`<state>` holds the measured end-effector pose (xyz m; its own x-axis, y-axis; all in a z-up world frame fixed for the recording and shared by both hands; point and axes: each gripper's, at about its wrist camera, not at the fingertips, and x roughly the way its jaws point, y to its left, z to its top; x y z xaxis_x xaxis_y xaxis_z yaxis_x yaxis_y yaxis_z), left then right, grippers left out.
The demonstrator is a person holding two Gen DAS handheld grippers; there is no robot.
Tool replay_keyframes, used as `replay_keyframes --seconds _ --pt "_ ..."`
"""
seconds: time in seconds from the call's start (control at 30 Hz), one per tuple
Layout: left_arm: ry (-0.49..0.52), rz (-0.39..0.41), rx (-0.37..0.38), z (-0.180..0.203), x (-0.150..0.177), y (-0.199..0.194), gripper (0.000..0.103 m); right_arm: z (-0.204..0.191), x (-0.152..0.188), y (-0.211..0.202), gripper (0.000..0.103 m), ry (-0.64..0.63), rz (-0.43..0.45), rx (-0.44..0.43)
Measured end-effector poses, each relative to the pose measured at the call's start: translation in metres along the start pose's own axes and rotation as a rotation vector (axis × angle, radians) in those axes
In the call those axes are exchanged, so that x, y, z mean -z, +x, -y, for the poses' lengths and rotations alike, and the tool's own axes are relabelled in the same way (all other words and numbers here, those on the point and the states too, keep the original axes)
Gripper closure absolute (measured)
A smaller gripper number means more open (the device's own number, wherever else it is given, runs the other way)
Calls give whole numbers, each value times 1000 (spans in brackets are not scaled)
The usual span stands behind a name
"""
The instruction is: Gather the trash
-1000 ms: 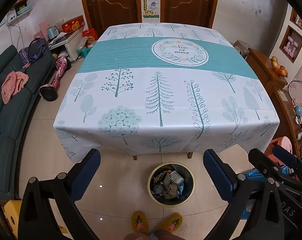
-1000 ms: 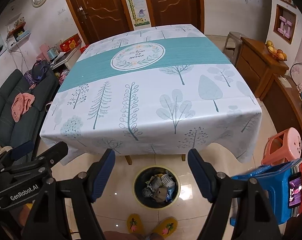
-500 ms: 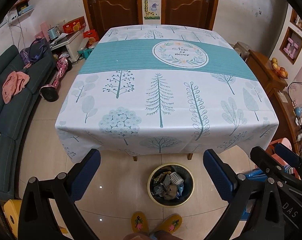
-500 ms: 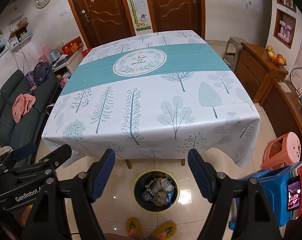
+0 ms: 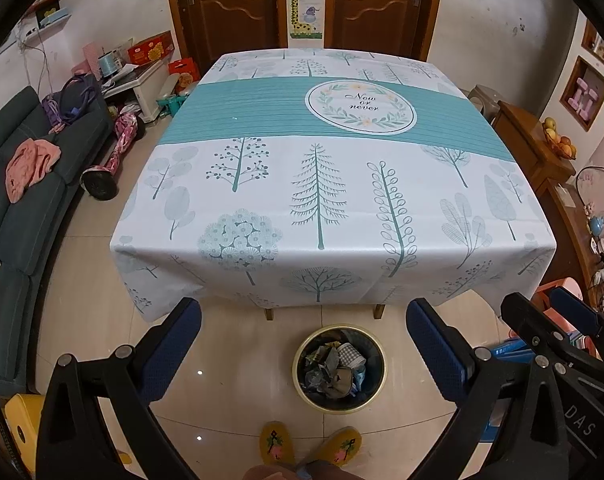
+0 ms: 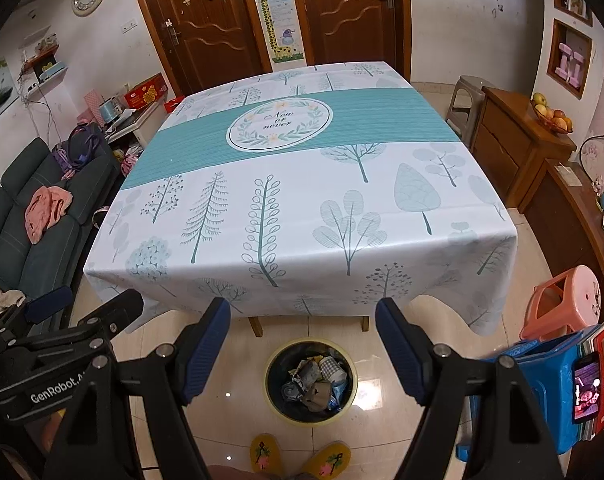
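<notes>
Seemingly light and soft, crumpled paper trash [image 5: 335, 370] fills the round yellow-rimmed bin [image 5: 302, 384] at lower centre; pinch protruding folds. Both the left gripper [image 5: 303, 344] and right gripper [image 6: 303, 344] gape empty.

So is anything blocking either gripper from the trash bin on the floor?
Nothing visible does. The trash bin stands on bare floor tiles just in front of the table, holding crumpled scraps. The left gripper and right gripper both hang open and empty above it, with only air between. The yellow slippers sit nearer the person, off that path.
</notes>
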<state>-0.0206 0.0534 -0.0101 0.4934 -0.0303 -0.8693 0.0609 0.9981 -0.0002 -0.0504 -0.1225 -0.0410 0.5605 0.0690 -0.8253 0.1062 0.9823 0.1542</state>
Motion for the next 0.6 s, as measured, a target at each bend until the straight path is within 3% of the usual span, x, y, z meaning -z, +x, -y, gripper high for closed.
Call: replay_keyframes --seconds 0.6 --pt "-12 9 -8 2 3 -4 2 1 -1 -6 27 -14 9 -3"
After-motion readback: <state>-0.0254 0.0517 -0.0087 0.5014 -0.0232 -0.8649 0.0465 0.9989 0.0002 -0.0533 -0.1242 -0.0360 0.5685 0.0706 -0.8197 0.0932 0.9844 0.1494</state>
